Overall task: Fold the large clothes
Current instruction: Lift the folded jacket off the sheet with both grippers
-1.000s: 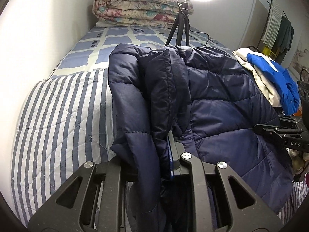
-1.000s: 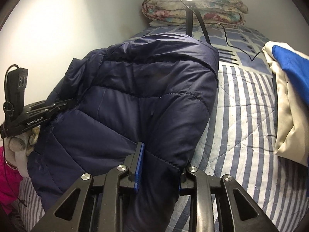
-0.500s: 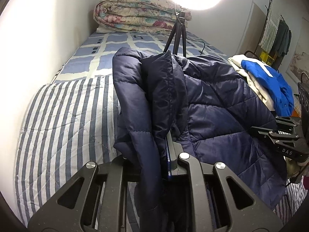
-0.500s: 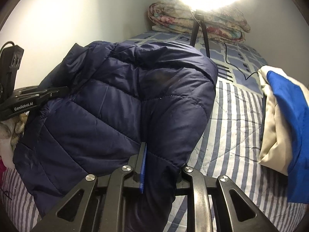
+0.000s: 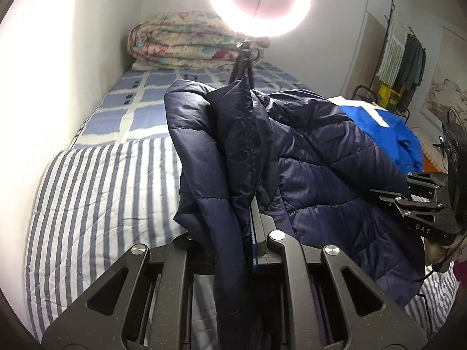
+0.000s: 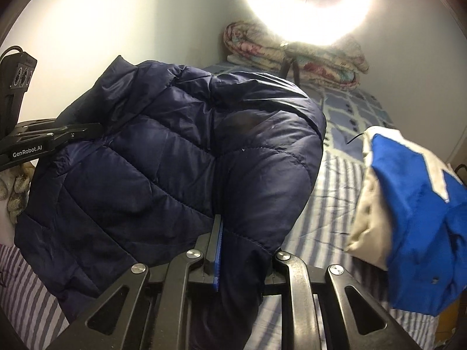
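Both grippers clamped on the navy puffer jacket [image 5: 321, 157], which hangs lifted above the striped bed [image 5: 96, 198]. Left gripper [image 5: 233, 233] pinches a bunched edge; right gripper [image 6: 242, 242] pinches a padded edge. Blue-and-cream garment [image 6: 408, 213] lies right of the right gripper. To fold well: keep both pinches level and taut, lower evenly, avoid the lamp tripod [image 5: 242, 67] ahead. Readable: "GenRobot.AI" on the left gripper, "DAS" on the right.
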Motion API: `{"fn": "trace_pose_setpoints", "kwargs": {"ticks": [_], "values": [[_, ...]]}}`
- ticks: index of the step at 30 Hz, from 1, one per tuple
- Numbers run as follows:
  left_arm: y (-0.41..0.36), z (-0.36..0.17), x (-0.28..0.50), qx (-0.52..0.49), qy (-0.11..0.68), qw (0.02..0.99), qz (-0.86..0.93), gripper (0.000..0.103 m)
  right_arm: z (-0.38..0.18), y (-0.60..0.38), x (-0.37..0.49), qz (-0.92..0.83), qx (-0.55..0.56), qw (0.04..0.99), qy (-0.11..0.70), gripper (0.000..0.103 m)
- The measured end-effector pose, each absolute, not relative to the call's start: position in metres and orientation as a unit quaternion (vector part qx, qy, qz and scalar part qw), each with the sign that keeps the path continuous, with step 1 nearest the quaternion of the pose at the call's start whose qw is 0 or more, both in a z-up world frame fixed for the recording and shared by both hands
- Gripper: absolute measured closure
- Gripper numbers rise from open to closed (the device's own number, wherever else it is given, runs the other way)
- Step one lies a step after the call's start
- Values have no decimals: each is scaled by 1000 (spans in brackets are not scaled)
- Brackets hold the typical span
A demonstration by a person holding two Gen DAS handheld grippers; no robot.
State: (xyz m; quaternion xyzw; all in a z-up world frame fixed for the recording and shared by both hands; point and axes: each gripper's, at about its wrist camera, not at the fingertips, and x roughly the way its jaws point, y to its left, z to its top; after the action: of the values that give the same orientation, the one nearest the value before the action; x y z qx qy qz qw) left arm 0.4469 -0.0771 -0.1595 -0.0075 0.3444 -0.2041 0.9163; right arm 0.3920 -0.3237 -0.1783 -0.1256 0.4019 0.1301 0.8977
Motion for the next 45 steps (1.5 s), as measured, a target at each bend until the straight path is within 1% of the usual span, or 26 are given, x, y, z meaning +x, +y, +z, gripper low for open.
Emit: {"fn": "trace_pose_setpoints", "kwargs": {"ticks": [12,23,28,34,45], "values": [[-149,-105,445,-7,298,922,-246,91,-113,-382,361,88,-141,921,353,88],[-230,-78,460,-26,275,917,-288,91,-62,-444,346,28,-157,932,325,88],[-267,-75,479,-51,277,908,-309,91,-48,-473,342,-3,-164,933,320,88],[-311,-74,499,-56,276,904,-323,91,-40,-503,347,-36,-168,933,316,88],[-376,-83,534,-74,289,897,-327,91,-33,-525,377,-70,-164,934,310,88]]}}
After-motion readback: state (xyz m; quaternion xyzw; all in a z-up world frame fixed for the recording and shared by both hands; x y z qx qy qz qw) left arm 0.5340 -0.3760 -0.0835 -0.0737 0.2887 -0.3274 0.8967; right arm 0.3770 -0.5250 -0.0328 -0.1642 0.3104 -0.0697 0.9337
